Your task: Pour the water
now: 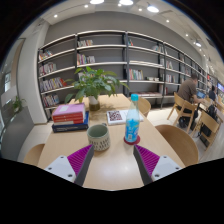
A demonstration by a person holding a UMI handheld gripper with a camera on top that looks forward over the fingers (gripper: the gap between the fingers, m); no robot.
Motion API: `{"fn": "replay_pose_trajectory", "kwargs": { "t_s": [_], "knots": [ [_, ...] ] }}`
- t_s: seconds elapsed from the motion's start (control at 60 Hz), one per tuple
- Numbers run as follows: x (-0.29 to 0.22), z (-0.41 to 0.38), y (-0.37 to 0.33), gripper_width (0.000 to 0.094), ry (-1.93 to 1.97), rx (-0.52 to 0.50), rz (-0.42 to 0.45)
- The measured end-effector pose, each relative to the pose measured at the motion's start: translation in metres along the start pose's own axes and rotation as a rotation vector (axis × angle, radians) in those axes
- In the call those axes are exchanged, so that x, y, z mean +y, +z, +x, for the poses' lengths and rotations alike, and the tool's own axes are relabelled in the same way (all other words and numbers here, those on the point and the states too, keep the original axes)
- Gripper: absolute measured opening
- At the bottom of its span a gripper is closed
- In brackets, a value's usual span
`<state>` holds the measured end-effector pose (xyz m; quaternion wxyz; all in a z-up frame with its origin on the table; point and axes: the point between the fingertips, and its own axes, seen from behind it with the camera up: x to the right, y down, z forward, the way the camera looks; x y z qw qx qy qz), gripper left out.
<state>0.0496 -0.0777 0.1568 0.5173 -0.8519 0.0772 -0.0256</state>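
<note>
A grey-green mug stands on the round light wooden table, just ahead of my left finger. A clear water bottle with a blue label and red base stands upright to the mug's right, beyond my right finger. My gripper is open and empty, its purple pads spread wide over bare tabletop, short of both objects.
A stack of books lies at the table's far left, a potted plant and a booklet beyond. Wooden chairs ring the table. Bookshelves line the back wall. A seated person is at the far right.
</note>
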Motion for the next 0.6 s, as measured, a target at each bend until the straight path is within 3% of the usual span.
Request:
{"fn": "replay_pose_trajectory", "kwargs": {
  "t_s": [0.233,0.6],
  "knots": [
    [-0.048,-0.054,-0.054,0.0818,-0.040,-0.051,0.079],
    [-0.065,-0.088,-0.101,0.0822,-0.072,-0.066,0.092]
  ]
}}
